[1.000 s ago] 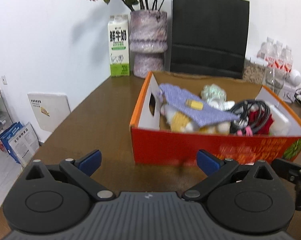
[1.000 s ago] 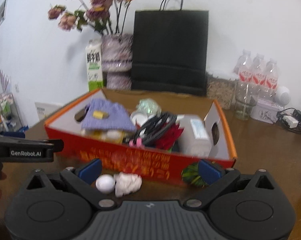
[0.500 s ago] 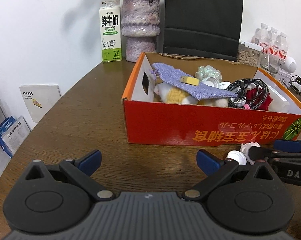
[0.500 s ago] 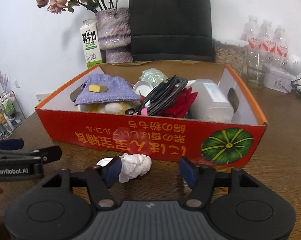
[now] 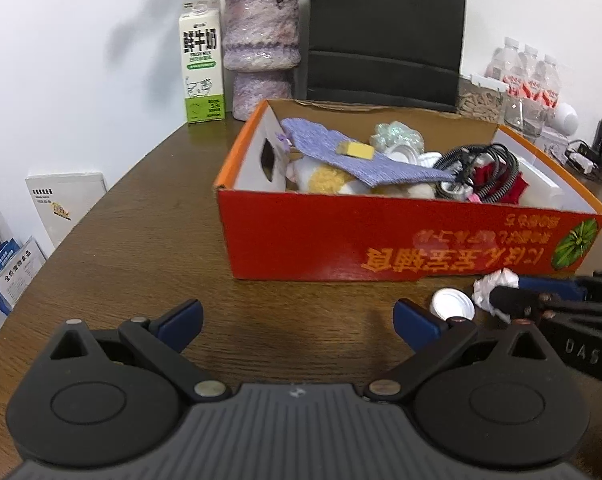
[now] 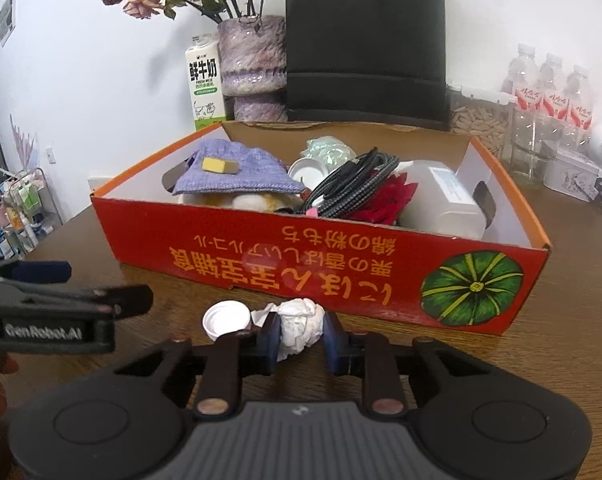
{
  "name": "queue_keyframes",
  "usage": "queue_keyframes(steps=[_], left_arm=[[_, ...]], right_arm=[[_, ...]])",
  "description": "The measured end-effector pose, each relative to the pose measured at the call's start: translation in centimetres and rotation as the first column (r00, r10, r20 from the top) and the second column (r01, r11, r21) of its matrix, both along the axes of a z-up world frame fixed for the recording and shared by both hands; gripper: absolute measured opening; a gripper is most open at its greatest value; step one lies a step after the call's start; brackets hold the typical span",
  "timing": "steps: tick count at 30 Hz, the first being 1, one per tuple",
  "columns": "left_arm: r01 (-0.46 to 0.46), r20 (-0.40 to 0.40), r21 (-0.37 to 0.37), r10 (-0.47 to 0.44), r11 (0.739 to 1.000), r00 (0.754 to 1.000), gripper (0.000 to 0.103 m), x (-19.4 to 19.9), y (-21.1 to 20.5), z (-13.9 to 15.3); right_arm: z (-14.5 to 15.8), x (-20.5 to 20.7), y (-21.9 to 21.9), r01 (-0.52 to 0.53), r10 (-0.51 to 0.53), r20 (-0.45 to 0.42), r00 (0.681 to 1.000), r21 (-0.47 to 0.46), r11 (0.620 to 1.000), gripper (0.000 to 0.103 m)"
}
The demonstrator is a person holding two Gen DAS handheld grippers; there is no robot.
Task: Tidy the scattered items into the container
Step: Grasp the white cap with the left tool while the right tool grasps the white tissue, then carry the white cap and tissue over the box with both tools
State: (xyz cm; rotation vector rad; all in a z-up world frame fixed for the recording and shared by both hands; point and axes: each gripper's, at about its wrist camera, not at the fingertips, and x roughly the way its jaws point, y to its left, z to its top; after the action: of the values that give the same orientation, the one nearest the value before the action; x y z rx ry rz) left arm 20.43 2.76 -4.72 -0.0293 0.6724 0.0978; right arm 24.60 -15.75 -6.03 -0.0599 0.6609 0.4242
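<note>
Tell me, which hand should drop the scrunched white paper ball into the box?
The right. Its fingers are closing on the crumpled white paper ball, just before the red cardboard box. The left gripper is open, holding nothing.

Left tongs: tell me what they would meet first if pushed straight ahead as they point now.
Probably the bare brown wooden table, then the red cardboard box's front wall; depth is unclear. The left tongs stand open, empty.

left gripper: black ribbed body, two round discs behind the fingers, blue pads, silver rivets, side marked "GenRobot.AI".
right gripper: same black build, blue pads, copper-toned rivets, "DAS" lettering.
</note>
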Motion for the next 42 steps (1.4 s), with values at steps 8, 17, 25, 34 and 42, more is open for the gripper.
queue_keyframes(steps=[8, 17, 25, 34, 42], left_arm=[[0.089, 0.000, 0.015, -0.089, 0.996, 0.996, 0.103, 0.0, -2.8, -0.6], [0.110, -0.032, 0.020, -0.109, 0.994, 0.994, 0.103, 1.7, -5.8, -1.1], [0.126, -0.023, 0.003, -0.126, 0.992, 0.992, 0.066, 2.0, -6.7, -1.1], [0.140, -0.007, -0.020, -0.140, 0.990, 0.990, 0.030, 1.2, -6.5, -0.8], [0.136, 0.004, -0.019, -0.136, 0.991, 0.991, 0.030, 0.9, -6.3, -0.5]], right_arm=[[1.0, -0.4, -2.1, 0.023, -0.024, 0.031, 0.999, 0.023, 0.999, 0.022], [0.6, -0.3, -5.0, 0.046, -0.047, 0.028, 0.999, 0.021, 0.999, 0.022], [0.5, -0.6, -5.8, 0.045, -0.046, 0.024, 0.999, 0.028, 0.999, 0.022], [0.6, -1.3, -5.4, 0.038, -0.039, 0.039, 0.998, 0.032, 0.999, 0.022], [0.6, -1.6, -4.9, 0.030, -0.032, 0.041, 0.999, 0.036, 0.999, 0.022]])
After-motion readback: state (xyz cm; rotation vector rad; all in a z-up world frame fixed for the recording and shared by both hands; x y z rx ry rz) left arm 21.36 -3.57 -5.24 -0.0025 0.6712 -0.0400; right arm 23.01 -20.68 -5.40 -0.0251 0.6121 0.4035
